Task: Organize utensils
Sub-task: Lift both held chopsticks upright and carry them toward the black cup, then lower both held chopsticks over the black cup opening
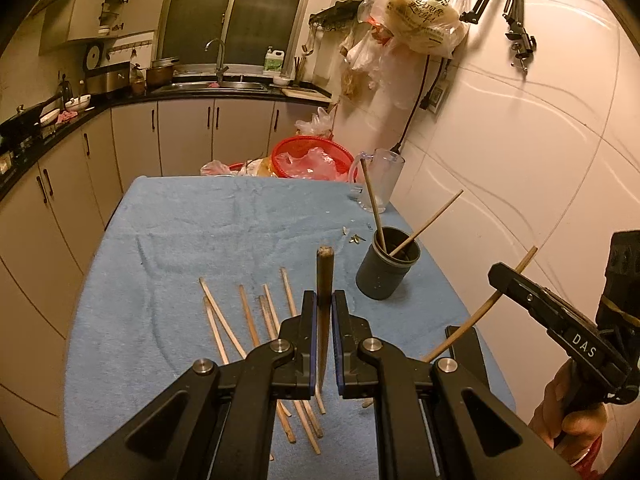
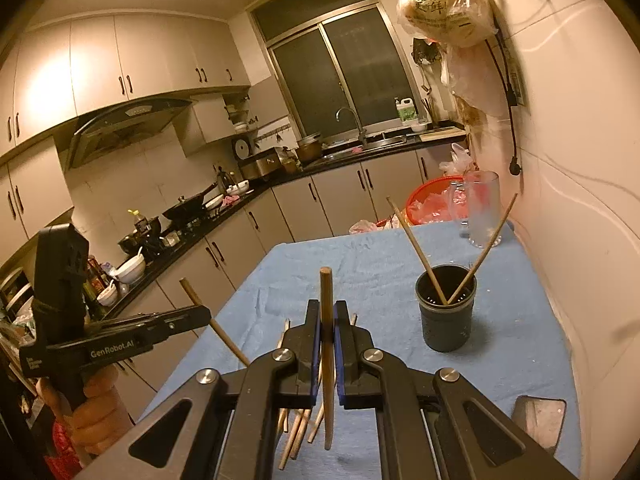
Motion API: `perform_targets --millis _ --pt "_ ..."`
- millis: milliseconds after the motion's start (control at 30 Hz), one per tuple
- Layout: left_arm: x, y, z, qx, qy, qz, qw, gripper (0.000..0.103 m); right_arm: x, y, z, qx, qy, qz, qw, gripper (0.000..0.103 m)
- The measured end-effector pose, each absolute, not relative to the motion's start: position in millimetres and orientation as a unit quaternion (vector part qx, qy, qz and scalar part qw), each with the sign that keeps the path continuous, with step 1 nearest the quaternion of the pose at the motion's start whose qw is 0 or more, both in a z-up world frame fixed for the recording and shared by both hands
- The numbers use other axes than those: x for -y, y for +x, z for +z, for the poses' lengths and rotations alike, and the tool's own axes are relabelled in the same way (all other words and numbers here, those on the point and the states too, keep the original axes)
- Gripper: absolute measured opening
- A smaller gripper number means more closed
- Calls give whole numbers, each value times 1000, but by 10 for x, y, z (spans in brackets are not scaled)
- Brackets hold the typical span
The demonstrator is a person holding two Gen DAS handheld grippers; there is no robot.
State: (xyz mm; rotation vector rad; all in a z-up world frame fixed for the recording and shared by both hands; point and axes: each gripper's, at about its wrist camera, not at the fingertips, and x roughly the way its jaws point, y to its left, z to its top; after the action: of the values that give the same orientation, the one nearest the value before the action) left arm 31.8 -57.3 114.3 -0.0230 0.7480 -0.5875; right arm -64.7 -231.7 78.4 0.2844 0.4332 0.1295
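Note:
My left gripper [image 1: 324,300] is shut on a dark wooden chopstick [image 1: 325,268] and holds it upright above several loose chopsticks [image 1: 256,320] lying on the blue cloth. My right gripper [image 2: 327,312] is shut on a pale chopstick [image 2: 326,292], also upright above the pile [image 2: 298,428]. A dark grey cup [image 1: 387,266] with two chopsticks leaning in it stands to the right; it also shows in the right wrist view [image 2: 446,314]. The right gripper shows at the right edge of the left wrist view [image 1: 504,276], the left gripper at the left of the right wrist view [image 2: 200,314].
A blue cloth [image 1: 200,220] covers the table. A clear glass mug [image 1: 380,180] stands at the far right corner by the wall. A red basket [image 1: 312,156] with plastic bags sits behind the table. A dark flat object [image 2: 540,416] lies near the right front.

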Motion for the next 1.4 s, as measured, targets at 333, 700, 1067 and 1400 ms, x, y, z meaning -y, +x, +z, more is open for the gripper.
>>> perform_targets --millis 333,700,1067,1400 --pt "617 281 1211 -353 -1 -284 892 8 2344 -664 797 -210 137 55 966 6" --pt "654 314 1283 -350 3 -294 890 8 2363 -675 873 -205 134 40 969 6" --pt "830 347 1400 -334 17 -301 893 8 2580 -694 1022 -187 141 19 972 6" --pt "972 445 1405 -336 29 -300 892 8 2720 -662 1077 -187 150 11 971 6"
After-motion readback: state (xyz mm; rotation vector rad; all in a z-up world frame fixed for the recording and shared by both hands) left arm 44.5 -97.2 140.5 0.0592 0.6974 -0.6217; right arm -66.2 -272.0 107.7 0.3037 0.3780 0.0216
